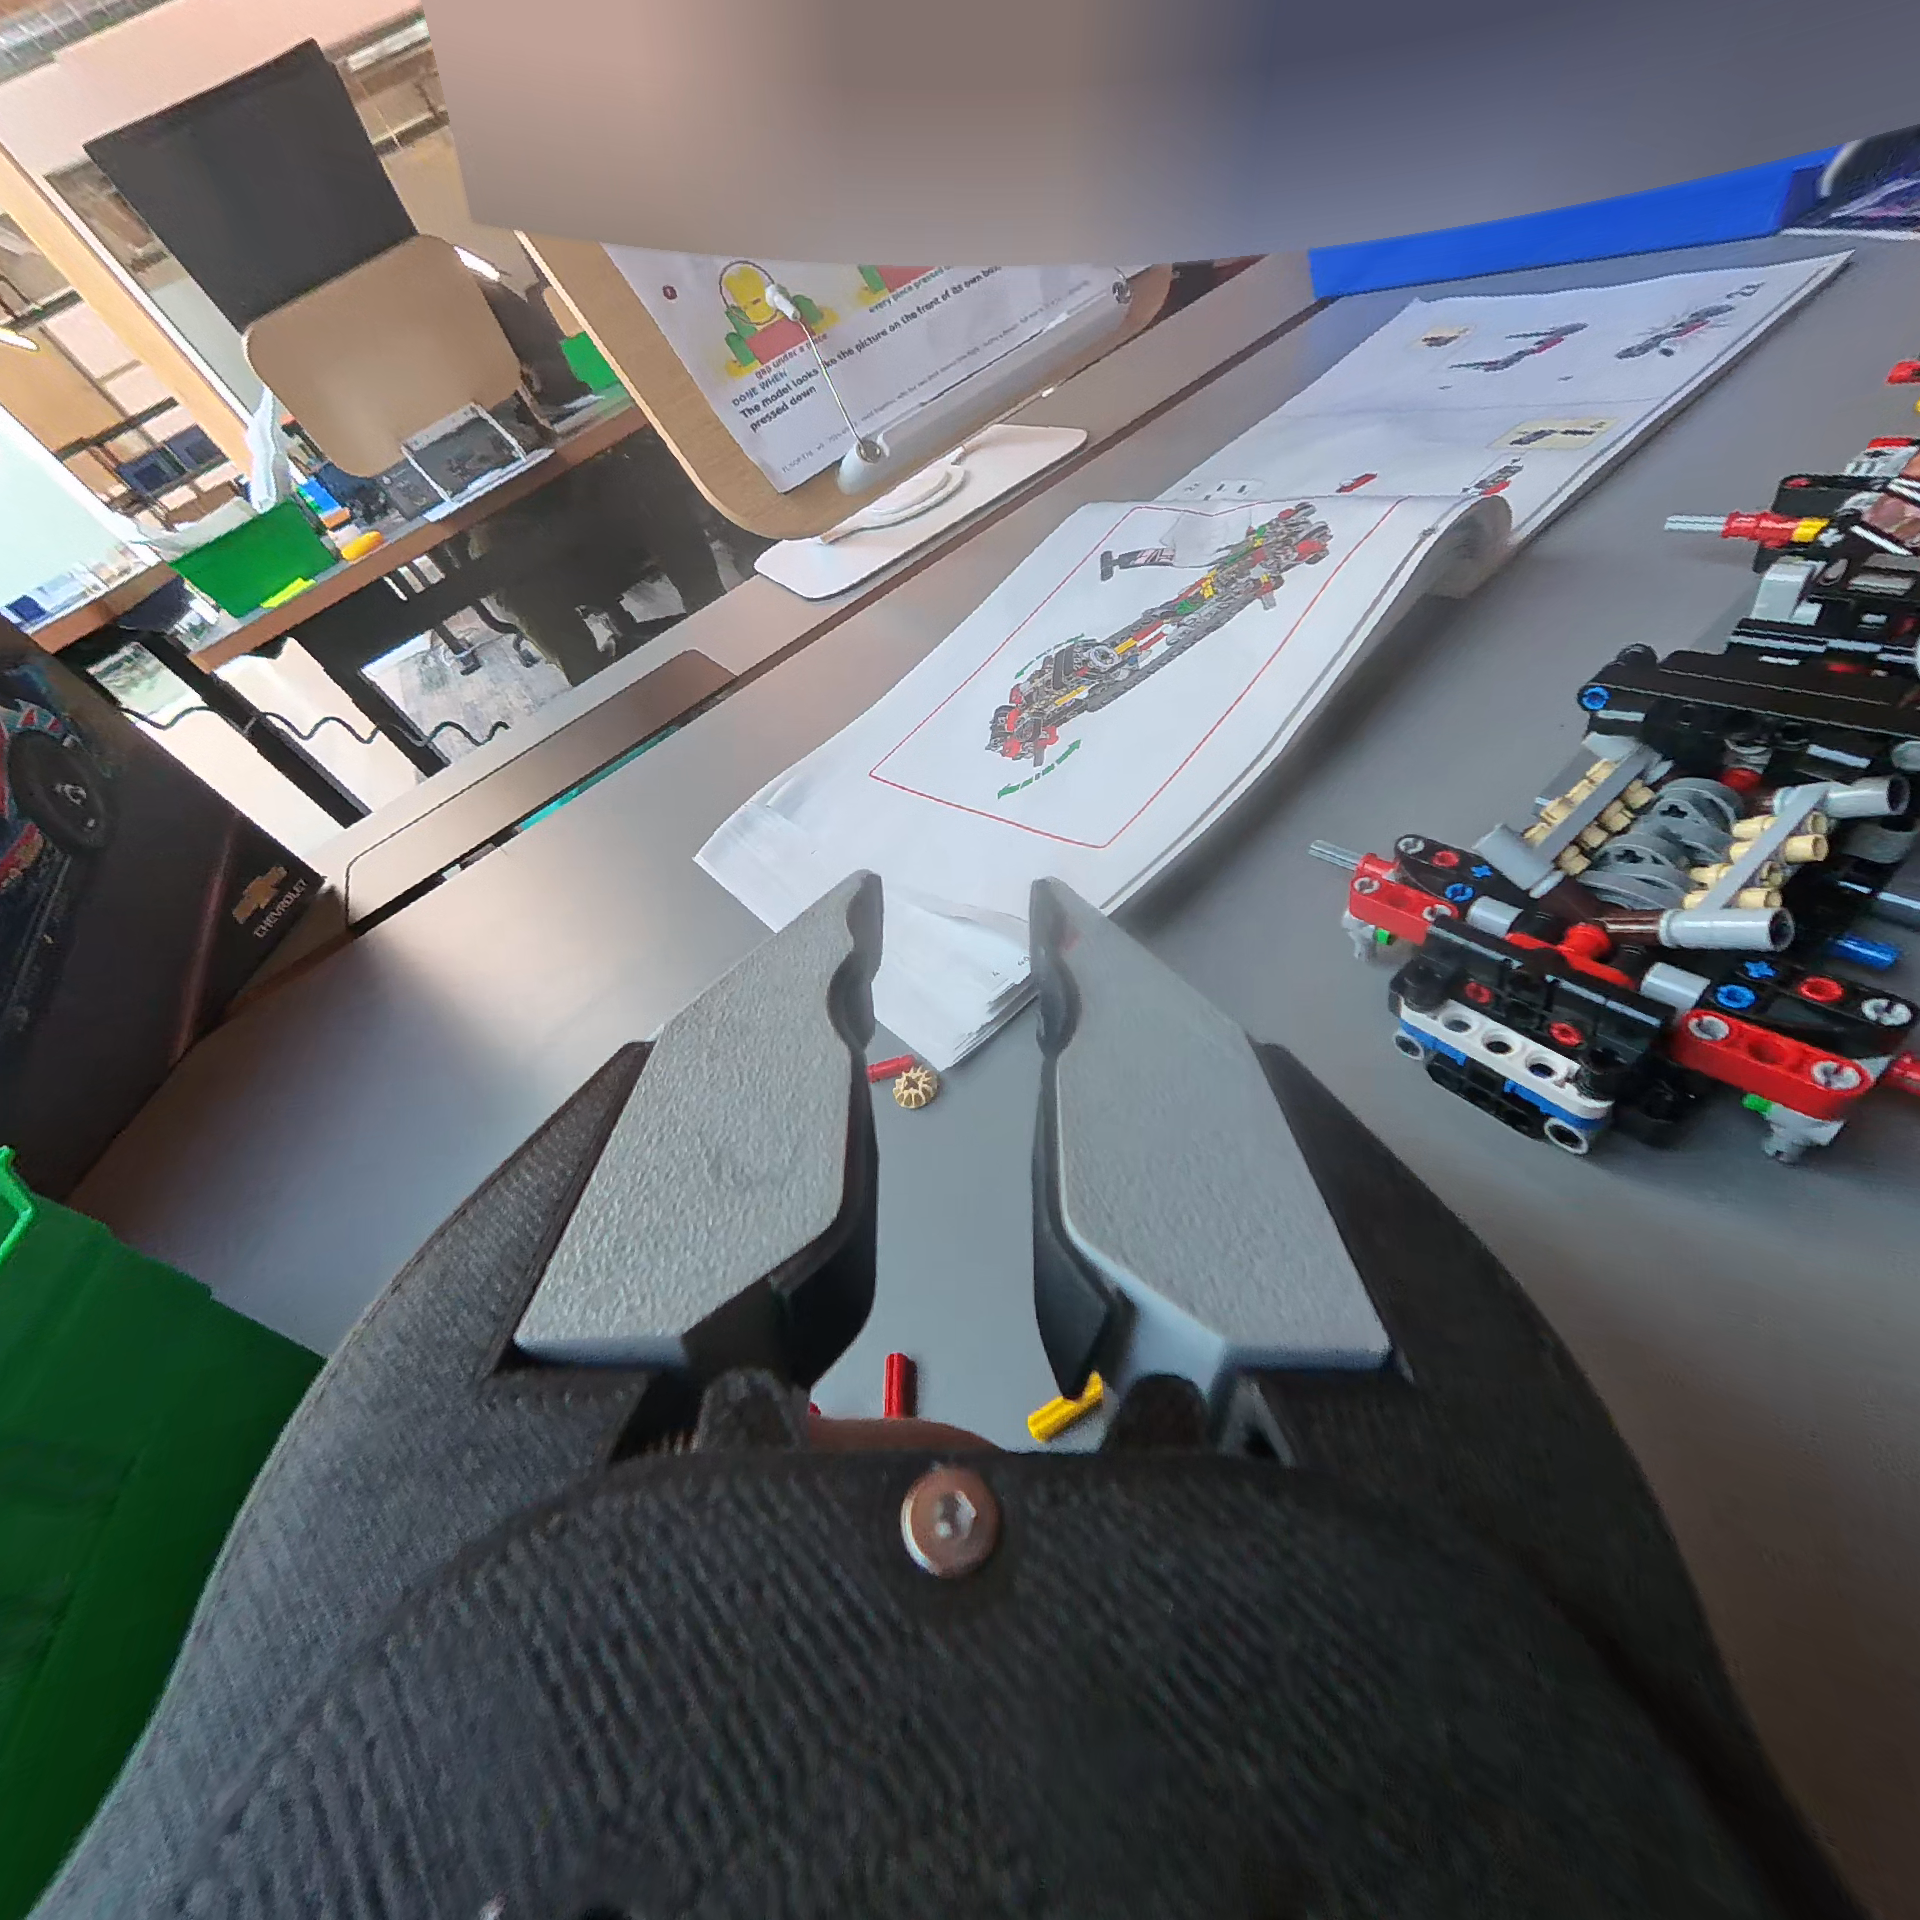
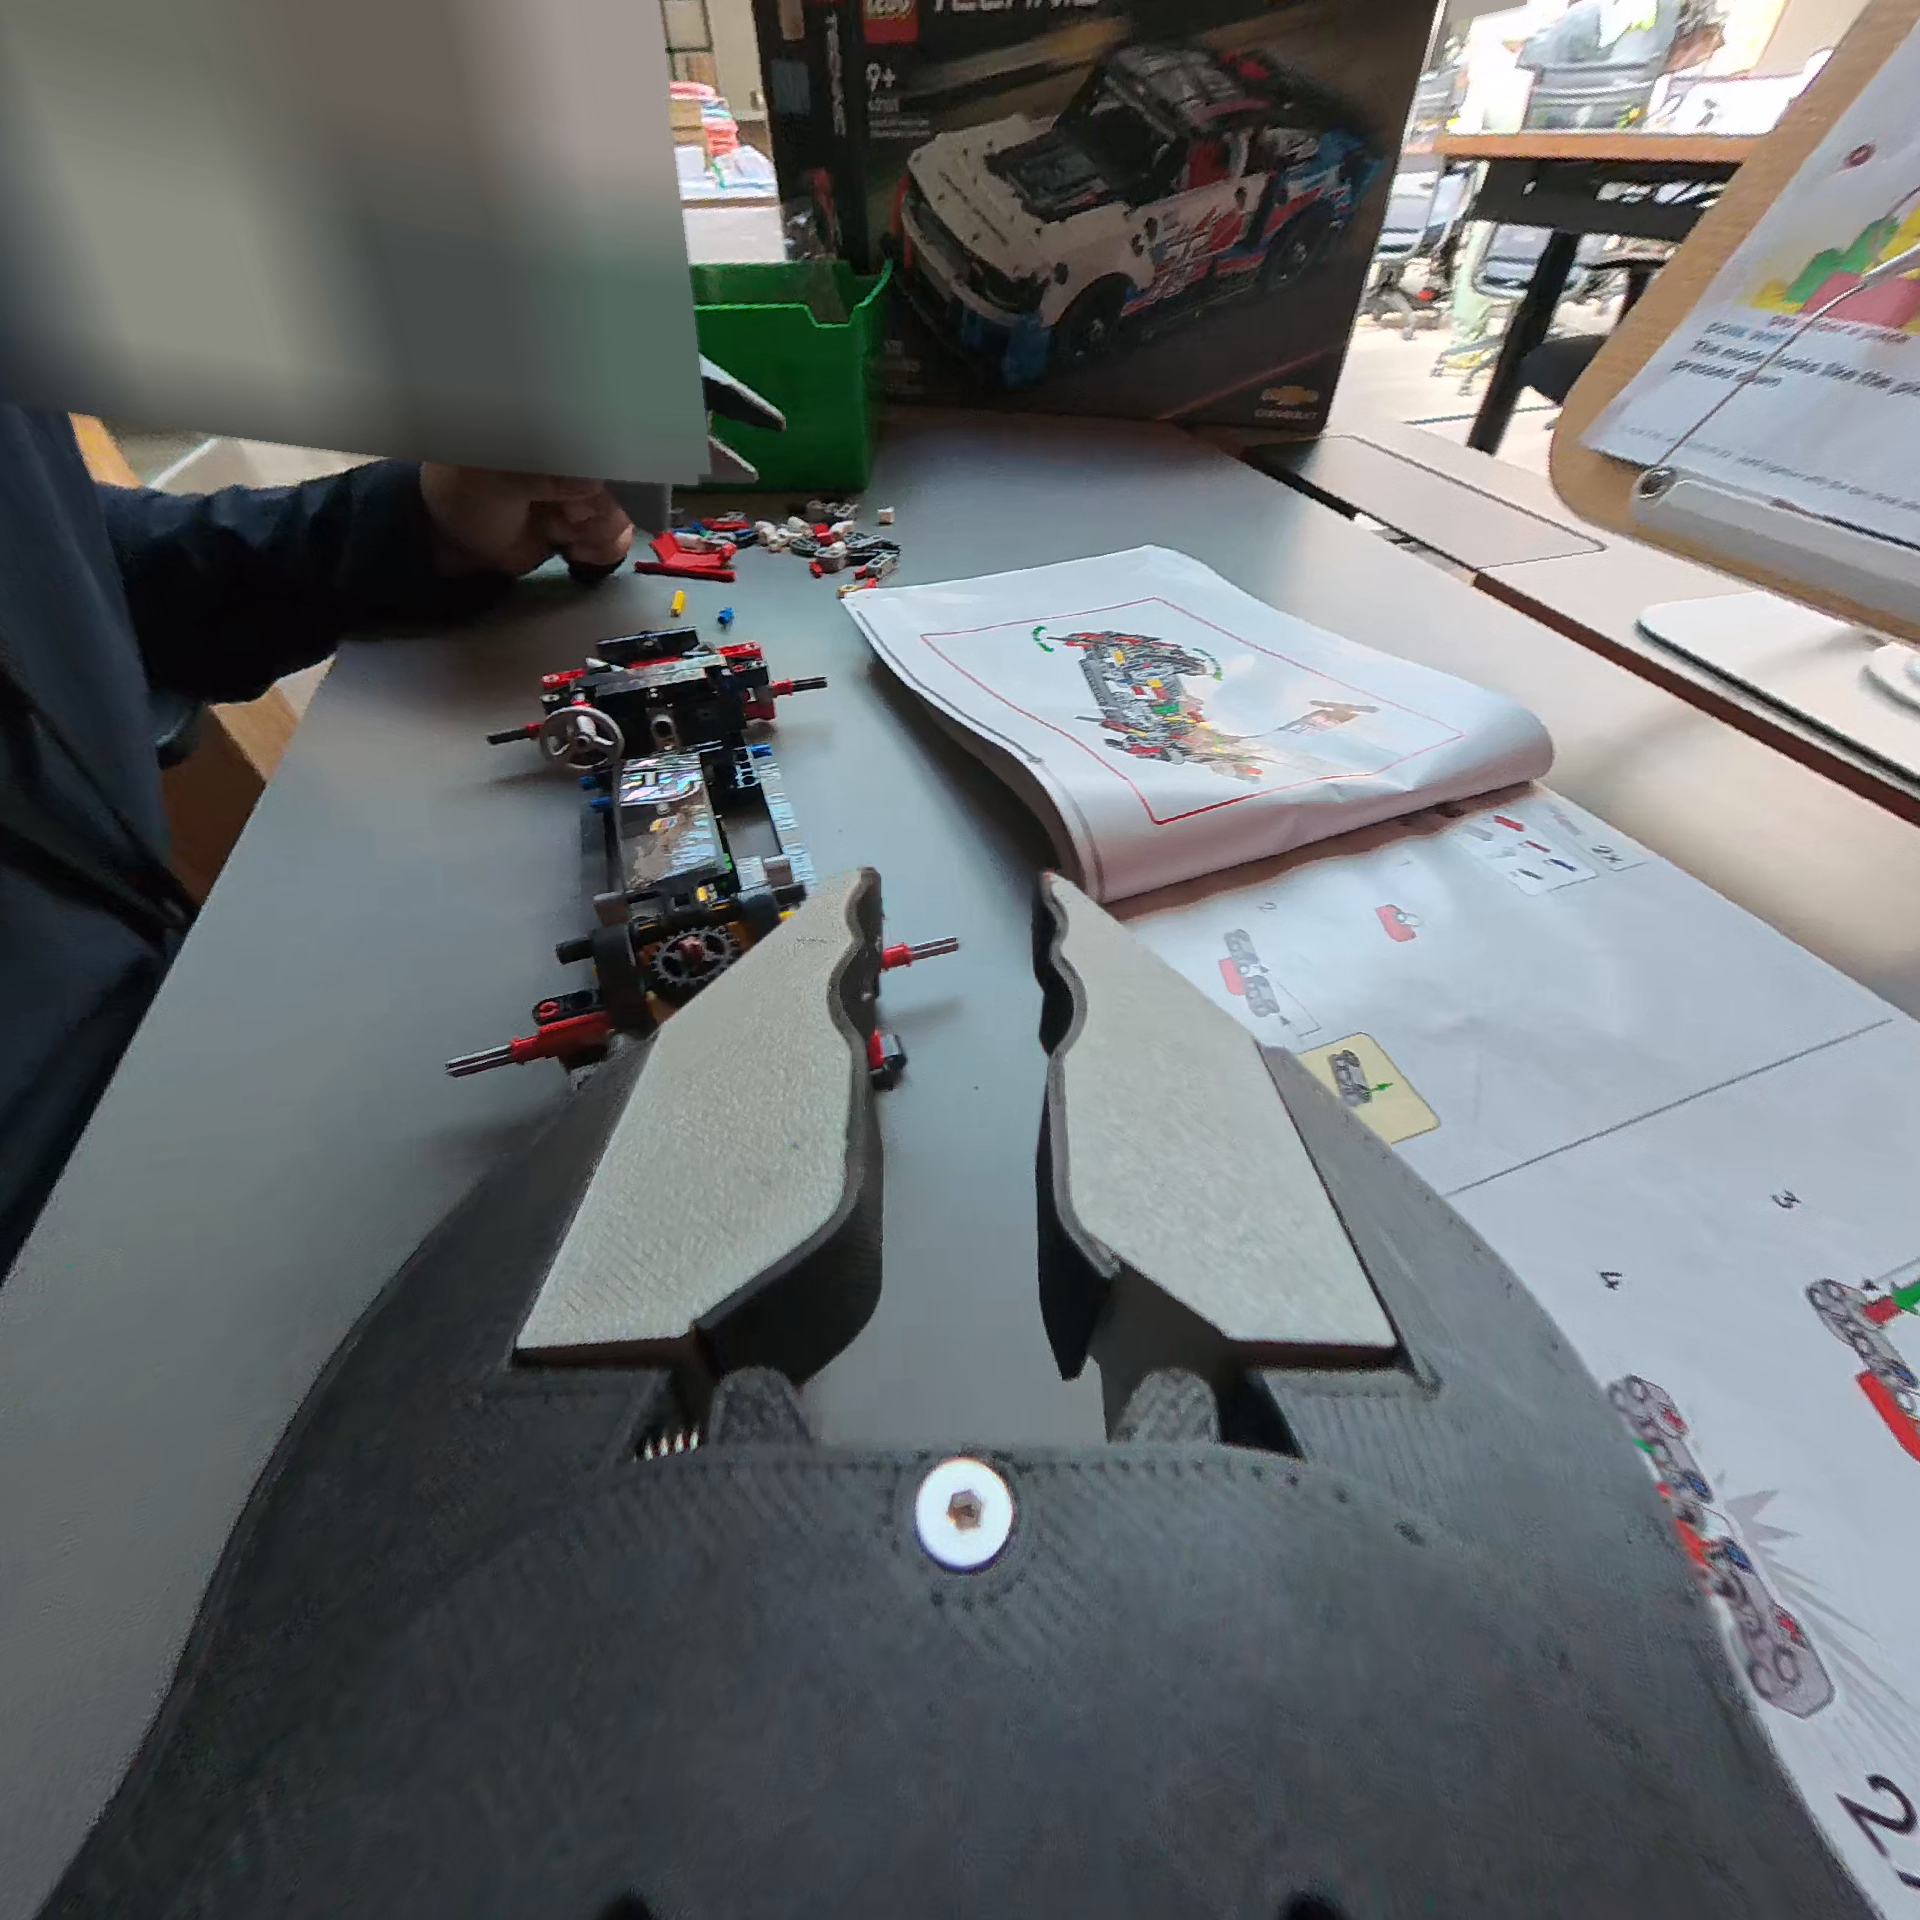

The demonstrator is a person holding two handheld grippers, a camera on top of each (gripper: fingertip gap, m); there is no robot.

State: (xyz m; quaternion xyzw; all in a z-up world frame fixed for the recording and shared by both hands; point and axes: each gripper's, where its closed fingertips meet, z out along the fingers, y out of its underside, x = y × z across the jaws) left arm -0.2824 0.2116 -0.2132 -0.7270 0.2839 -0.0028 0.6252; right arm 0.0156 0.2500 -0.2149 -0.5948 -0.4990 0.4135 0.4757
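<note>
I work at a grey counter [image 2: 343,935] with a smooth matte top that catches soft daylight. Beyond its far edge I see a lower tan desk surface [image 2: 1455,509] and a curved wooden panel [image 1: 665,416] standing upright on it. Farther back in my left view stands a black monitor [image 1: 249,177] with a pale wooden chair back [image 1: 384,353] below it, and another wooden desk on black legs [image 1: 343,665]. In my right view a dark-legged table [image 2: 1558,197] stands in a bright, open room with pale flooring [image 2: 1423,343].
</note>
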